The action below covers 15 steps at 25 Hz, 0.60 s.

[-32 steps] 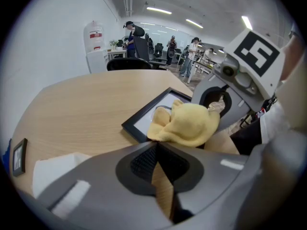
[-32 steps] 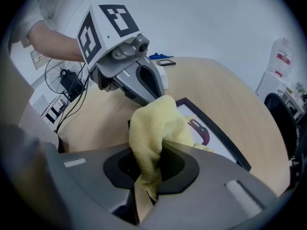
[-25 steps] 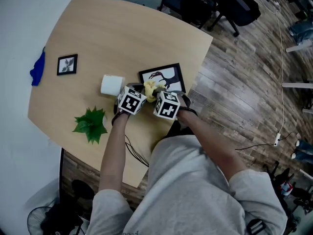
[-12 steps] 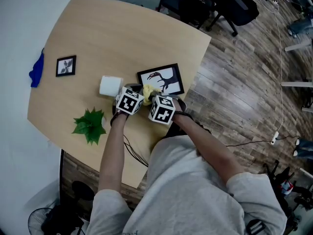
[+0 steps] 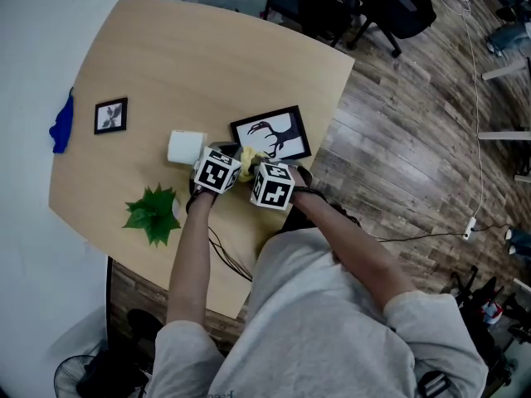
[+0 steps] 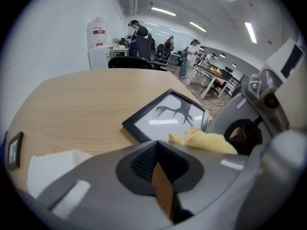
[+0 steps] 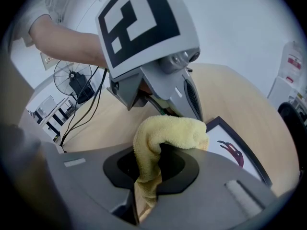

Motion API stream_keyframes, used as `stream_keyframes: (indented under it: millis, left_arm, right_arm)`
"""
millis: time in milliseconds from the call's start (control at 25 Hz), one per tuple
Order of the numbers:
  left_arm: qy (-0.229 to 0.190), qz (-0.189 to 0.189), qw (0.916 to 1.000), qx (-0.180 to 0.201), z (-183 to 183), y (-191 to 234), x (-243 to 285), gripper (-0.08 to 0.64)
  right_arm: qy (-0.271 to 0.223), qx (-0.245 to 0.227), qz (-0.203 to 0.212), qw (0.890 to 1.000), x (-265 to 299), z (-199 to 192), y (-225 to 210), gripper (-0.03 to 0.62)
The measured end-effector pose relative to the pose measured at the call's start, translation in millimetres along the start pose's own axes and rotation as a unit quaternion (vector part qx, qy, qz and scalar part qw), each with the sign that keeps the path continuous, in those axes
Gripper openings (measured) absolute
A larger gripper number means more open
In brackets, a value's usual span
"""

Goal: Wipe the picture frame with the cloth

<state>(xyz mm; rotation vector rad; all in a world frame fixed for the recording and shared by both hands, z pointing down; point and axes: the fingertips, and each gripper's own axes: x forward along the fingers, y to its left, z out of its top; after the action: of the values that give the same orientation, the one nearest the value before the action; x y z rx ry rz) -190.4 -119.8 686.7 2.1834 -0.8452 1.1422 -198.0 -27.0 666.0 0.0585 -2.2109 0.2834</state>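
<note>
The black picture frame [image 5: 270,134] with a bird print lies flat near the table's right edge. My right gripper [image 5: 259,162] is shut on a yellow cloth [image 5: 249,157], which bunches over the frame's near left corner. In the right gripper view the cloth [image 7: 165,138] drapes out of the right gripper [image 7: 153,162], with the frame [image 7: 235,152] just beyond. My left gripper [image 5: 222,157] sits close beside it on the left, shut with nothing between its jaws. In the left gripper view, the frame [image 6: 168,119] and the cloth [image 6: 206,140] lie ahead of the left gripper [image 6: 157,147], to its right.
A white roll-like object [image 5: 185,147] rests just left of the left gripper. A green plant [image 5: 153,211] stands near the front left edge. A small black frame [image 5: 110,115] and a blue cloth [image 5: 62,123] lie at the far left. Office chairs stand beyond the table.
Both grippers have shifted a little left and toward the person, and the cloth has slid from the frame's lower left area to its near left corner.
</note>
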Motion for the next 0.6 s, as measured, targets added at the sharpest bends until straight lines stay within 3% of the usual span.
stream_keyframes:
  millis: [320,600]
  left_arm:
    - [0.003,0.001,1.0000,-0.004,0.0,0.3,-0.4,0.052]
    - [0.005,0.006,1.0000,-0.003,-0.4,0.2,0.8,0.052]
  right_arm:
    - [-0.003,-0.029,0.024,0.999,3.0,-5.3,9.3,0.050]
    - [-0.001,0.009,0.001,1.000,-1.4,-21.4,0.1,0.049]
